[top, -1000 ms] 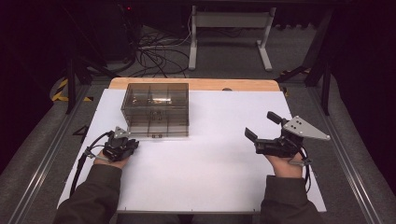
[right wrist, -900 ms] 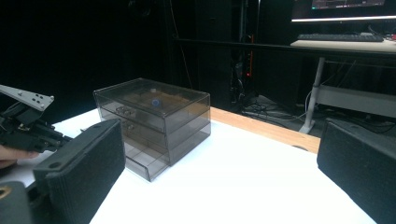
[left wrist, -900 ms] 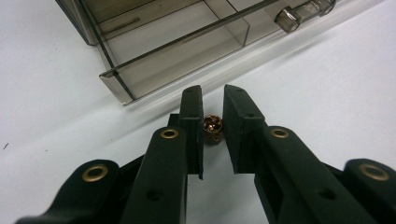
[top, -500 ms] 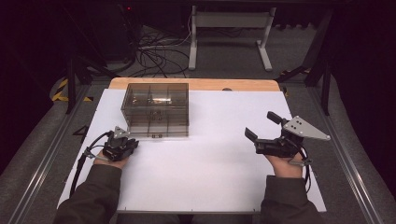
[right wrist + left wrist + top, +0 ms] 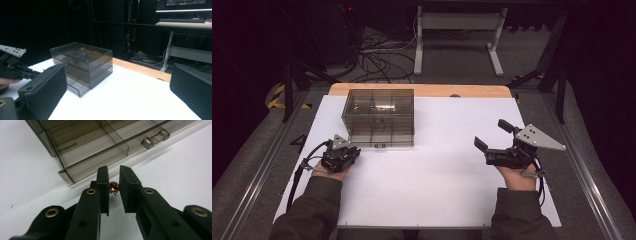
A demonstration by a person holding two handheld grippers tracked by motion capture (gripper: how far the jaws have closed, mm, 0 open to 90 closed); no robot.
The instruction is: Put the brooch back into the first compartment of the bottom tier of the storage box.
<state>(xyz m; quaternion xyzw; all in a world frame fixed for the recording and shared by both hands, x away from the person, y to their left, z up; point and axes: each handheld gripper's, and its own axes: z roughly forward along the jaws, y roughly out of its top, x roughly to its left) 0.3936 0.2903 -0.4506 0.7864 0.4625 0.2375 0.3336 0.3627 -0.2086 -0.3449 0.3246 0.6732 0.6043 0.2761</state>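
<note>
High view: white table (image 5: 437, 190), smoky clear drawer box (image 5: 379, 117) on its far left part. Left gripper (image 5: 343, 154) sits just in front of the box's near left corner. Right gripper (image 5: 499, 142) hovers well apart, over the table's right side, jaws spread wide and empty.

Left gripper view: jaws nearly closed, pinching a small copper-coloured bead (image 5: 113, 188) (or some shiny trinket; too small to tell) between the pads. Bead sits just in front of the lowest drawer (image 5: 100, 155), which looks pulled out a little, its handle (image 5: 155, 140) off to the right.

Risks, as I judge them:
- Grip is on a tiny round thing held at the pad edges. Any easing of the jaws and it drops, then rolls off across the table.
- Drawer opening looks narrow. Jaws could knock the front wall and shove the light box back, since nothing steadies it.
- Dividers mean the bead could land in the wrong compartment.

Containers: box has stacked drawers, divided inside. Right gripper view shows a small blue thing (image 5: 82, 54) in the top level. Lowest drawer's near compartments look bare; a thin dark line lies farther back, unidentifiable.
</note>
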